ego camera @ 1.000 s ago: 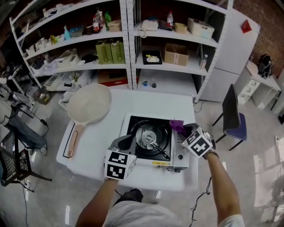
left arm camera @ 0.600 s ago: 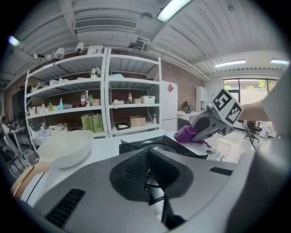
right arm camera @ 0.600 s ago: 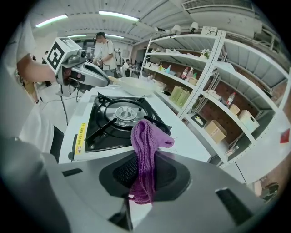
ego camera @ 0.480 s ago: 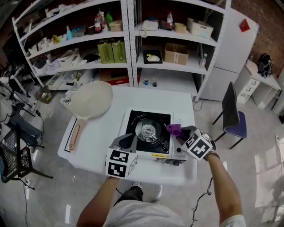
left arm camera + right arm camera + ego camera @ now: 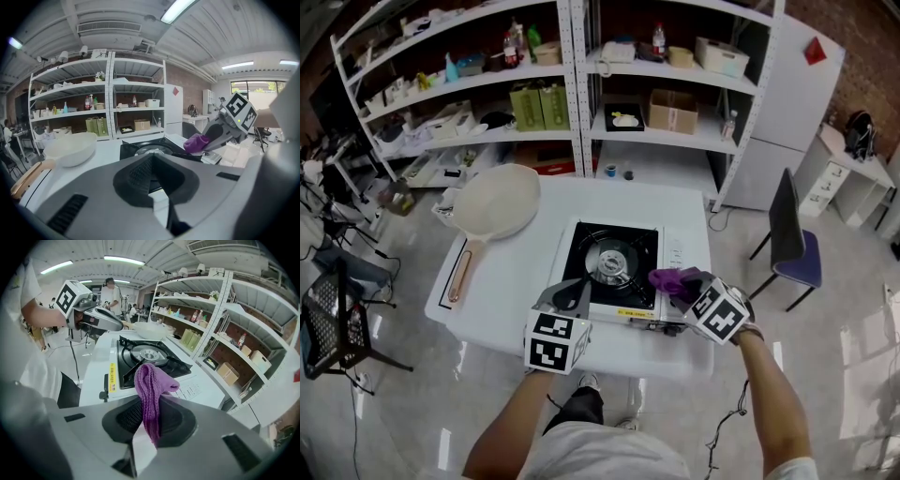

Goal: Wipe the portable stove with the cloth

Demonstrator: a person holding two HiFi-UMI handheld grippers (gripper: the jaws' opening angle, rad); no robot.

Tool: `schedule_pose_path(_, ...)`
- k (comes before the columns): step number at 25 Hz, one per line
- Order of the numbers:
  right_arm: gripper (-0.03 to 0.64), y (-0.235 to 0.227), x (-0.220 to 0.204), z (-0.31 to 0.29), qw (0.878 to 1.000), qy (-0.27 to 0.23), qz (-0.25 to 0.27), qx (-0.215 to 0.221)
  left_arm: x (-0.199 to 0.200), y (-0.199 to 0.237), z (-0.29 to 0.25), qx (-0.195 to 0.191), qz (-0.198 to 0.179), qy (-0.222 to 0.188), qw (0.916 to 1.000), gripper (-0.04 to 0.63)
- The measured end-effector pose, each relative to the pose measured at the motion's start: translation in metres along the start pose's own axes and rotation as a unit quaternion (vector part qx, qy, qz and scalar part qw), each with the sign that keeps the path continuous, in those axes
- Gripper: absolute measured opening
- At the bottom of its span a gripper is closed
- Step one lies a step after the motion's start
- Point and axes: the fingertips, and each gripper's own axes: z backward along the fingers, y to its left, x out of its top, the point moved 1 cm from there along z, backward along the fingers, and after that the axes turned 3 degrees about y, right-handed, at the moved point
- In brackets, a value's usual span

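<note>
Purple cloth [image 5: 150,385] stands pinched in the right gripper [image 5: 144,430], with the portable stove [image 5: 140,357] just ahead, seemingly ready for wiping. The left gripper [image 5: 157,185], jaws together and empty, hovers by the stove's near edge.

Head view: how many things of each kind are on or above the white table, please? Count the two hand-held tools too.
portable stove: 1
pan: 1
cloth, purple, clamped in the right tool: 1
tools, counting the right tool and the left tool: 2
Total: 5
</note>
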Motion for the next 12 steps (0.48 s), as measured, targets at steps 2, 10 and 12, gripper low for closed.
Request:
schedule_pose_path(2,0.066,0.005,-0.002,0.003,1.0,-0.003,0.0,0.0,-0.003,-0.003,0.003,0.001,0.001,0.0,1.0,0.003)
schedule_pose_path(10,0.066,0.025,-0.013,0.015,1.0,-0.005,0.004,0.009,-0.01,-0.01,0.017,0.006,0.01,-0.001,0.9999,0.003)
schedule_pose_path(12,0.066,0.03,-0.014,0.017,1.0,-0.003,0.008,0.013,-0.012,-0.01,0.02,0.007,0.012,0.001,0.9999,0.003)
